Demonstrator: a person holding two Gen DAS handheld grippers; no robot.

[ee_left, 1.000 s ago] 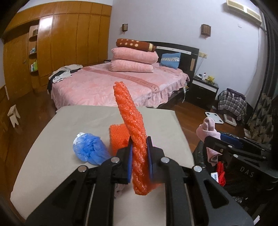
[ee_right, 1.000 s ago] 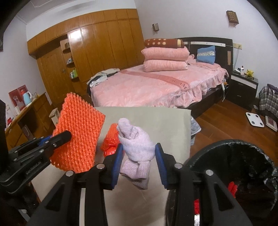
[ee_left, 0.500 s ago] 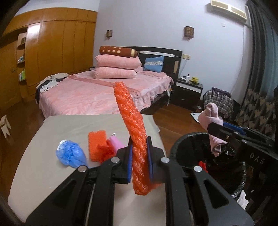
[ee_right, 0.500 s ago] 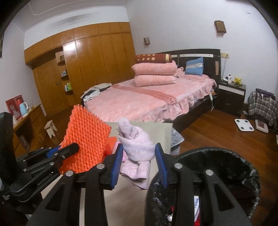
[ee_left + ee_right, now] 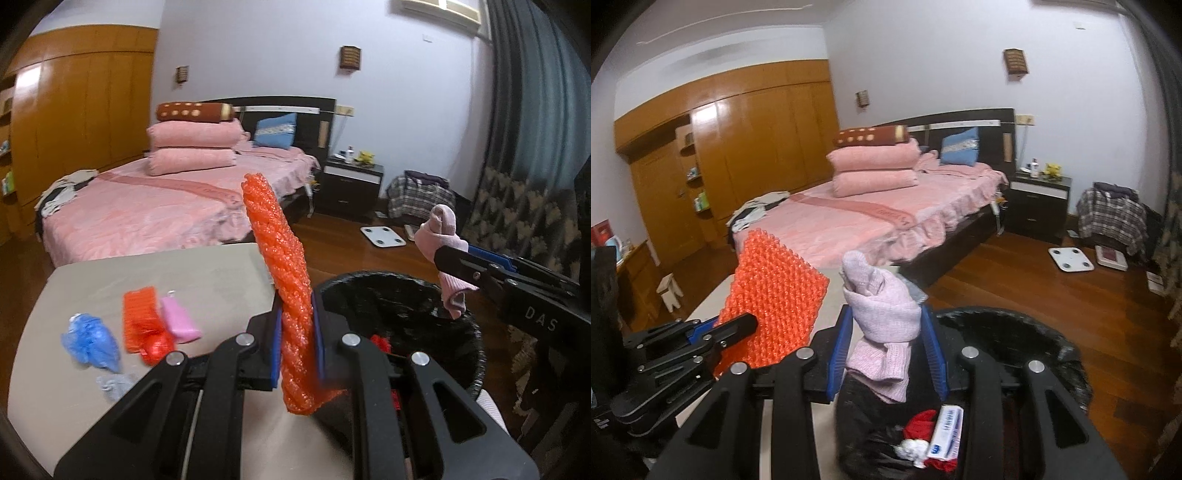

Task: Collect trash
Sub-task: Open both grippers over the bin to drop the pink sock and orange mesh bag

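Observation:
My left gripper (image 5: 295,341) is shut on an orange bubble-wrap sheet (image 5: 282,266), held upright at the table's right edge beside the black-lined trash bin (image 5: 402,295). My right gripper (image 5: 886,350) is shut on a pink knitted sock (image 5: 882,314), held over the bin (image 5: 1027,332). The bin holds red scraps and a white box (image 5: 945,428). In the right wrist view the left gripper (image 5: 738,328) holds the orange sheet (image 5: 772,295). In the left wrist view the right gripper (image 5: 454,266) holds the sock (image 5: 439,229).
On the grey table (image 5: 203,273) lie a blue plastic bag (image 5: 90,341), an orange piece (image 5: 140,317), a red wrapper (image 5: 157,345), a pink packet (image 5: 179,321) and a grey scrap (image 5: 114,384). A pink bed (image 5: 147,206) stands behind. A white scale (image 5: 382,236) lies on the wooden floor.
Both grippers have moved right, from over the table to the bin, each still holding its item. The sock now hangs over the bin's opening.

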